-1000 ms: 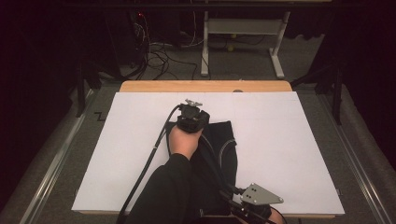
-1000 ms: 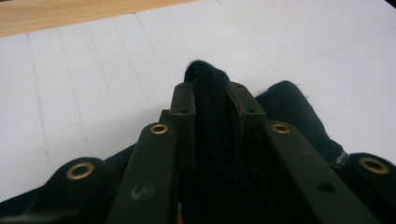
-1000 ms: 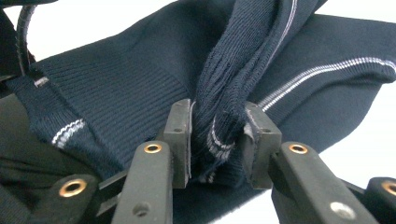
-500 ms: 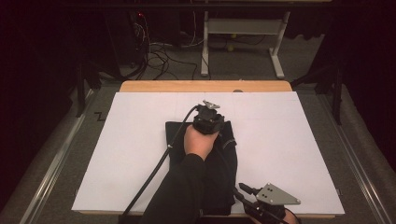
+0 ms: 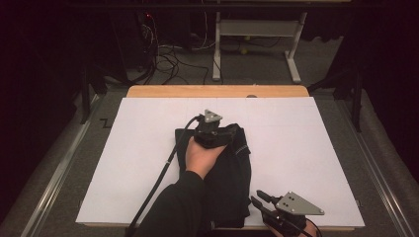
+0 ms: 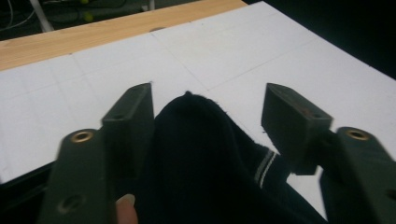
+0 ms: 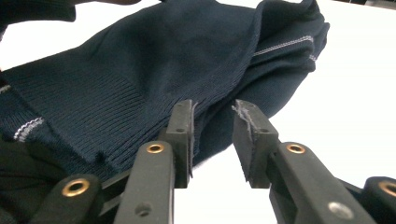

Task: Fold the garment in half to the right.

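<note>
The dark navy knitted garment (image 5: 228, 173) runs lengthwise between the grippers, its far fold lying loose between the left gripper (image 6: 208, 112)'s just-opened jaws, its near edge just ahead of the right gripper (image 7: 212, 116)'s parted, empty jaws.

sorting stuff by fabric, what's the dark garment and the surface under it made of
Dark navy knit garment: looks like fine-gauge knitted yarn, matte, with a ribbed hem and thin pale stripes; the fibre itself is unclear. White table sheet: smooth matte board or paper, faintly gridded, laid over a light wooden tabletop with visible grain.
</note>
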Motion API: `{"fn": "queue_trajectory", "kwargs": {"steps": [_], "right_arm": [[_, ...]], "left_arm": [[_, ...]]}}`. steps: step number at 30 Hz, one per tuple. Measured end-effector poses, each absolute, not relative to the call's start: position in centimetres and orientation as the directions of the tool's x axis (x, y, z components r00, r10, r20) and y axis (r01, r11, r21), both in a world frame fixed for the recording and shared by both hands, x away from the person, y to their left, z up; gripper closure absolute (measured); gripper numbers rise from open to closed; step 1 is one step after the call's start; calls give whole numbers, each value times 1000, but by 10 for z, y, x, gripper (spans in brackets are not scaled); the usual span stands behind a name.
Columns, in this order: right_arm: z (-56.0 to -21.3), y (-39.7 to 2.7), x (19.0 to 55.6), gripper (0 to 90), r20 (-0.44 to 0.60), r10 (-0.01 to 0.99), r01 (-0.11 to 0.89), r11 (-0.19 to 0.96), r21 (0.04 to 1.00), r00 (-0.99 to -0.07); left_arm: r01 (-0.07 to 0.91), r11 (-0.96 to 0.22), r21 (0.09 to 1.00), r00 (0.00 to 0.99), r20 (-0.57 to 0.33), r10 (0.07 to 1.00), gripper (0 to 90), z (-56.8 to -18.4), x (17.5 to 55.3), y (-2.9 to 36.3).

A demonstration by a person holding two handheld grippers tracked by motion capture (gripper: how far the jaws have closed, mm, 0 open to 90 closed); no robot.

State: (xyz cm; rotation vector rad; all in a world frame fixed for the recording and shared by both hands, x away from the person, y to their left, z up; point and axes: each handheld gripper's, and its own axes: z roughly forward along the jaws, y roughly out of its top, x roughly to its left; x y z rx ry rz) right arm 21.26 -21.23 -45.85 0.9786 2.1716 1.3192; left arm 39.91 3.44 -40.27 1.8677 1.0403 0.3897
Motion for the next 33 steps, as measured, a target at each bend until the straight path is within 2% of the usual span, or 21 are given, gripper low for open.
{"fn": "queue_trajectory", "kwargs": {"steps": [10,18,24,30,33], "right_arm": [[-459,-211,213,741,1,752,358,312,880,-659],[-461,-209,215,748,-8,756,362,322,875,-654],[-462,-207,215,762,-24,762,360,333,871,-648],[-464,-208,218,797,-18,770,374,330,867,-638],[-462,-209,220,847,-7,776,378,315,871,-631]], "left_arm": [[479,-183,859,586,-157,795,134,-415,366,103],[470,-172,866,573,-151,806,116,-436,333,168],[496,-166,853,523,-141,841,7,-450,314,212],[482,-125,867,500,-155,852,0,-459,295,245],[480,-123,868,507,-160,847,0,-462,290,253]]}}
